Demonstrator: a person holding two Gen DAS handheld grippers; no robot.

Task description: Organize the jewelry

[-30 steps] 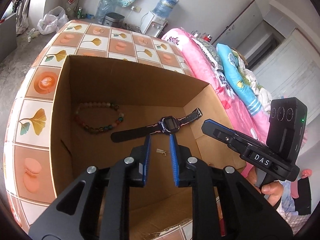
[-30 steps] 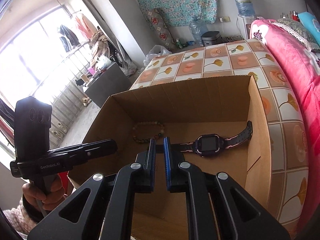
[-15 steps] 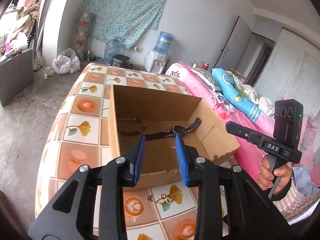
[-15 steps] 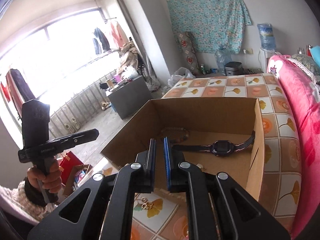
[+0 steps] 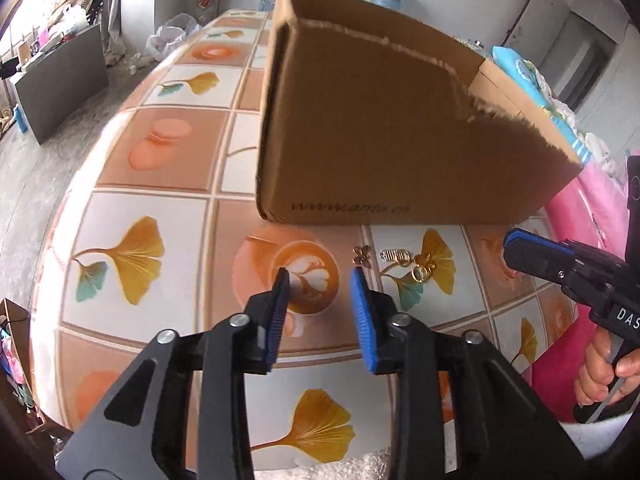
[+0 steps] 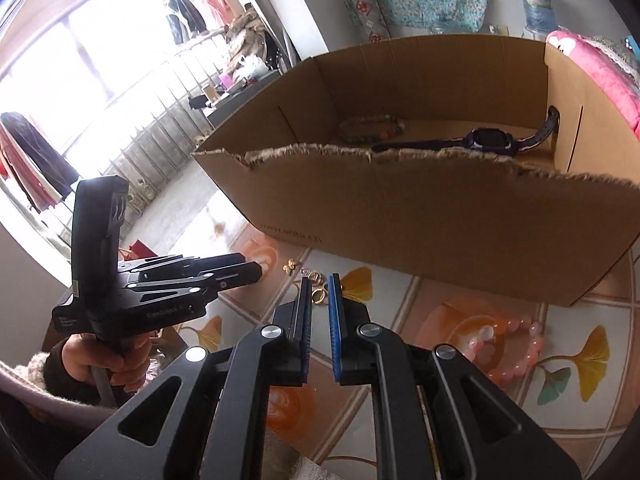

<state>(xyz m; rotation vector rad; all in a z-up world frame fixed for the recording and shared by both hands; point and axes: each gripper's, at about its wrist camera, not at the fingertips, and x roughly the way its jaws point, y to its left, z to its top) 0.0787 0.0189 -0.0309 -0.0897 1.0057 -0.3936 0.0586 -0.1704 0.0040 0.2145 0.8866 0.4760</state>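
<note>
The left gripper (image 5: 318,276) hangs low over the tiled table (image 5: 172,232) with its blue pads spread wide and nothing between them, while the right gripper (image 6: 319,282) has its pads drawn to a narrow slot, also empty as far as can be seen. Just beyond the left claw's right pad, near the foot of the cardboard box (image 5: 384,136), lie the small gold pieces (image 5: 404,262): a little butterfly-shaped bit on the left, a short coiled spring-like piece beside it, and a ring or two further right, all close together on a ginkgo-leaf tile. They look very light, hard and smooth, so I judge they will slide on the glossy surface and could flick away if pinched off-centre; the best hold is probably straight down across a ring's band or the coil's middle, one piece at a time. From the right wrist view a pink bead bracelet (image 6: 516,346) rests on the table to the right, near the box; it should be limp and heavier, best taken across one run of beads. Inside the box already sit a multicoloured bead bracelet (image 6: 370,130) and a dark watch (image 6: 490,140).
</note>
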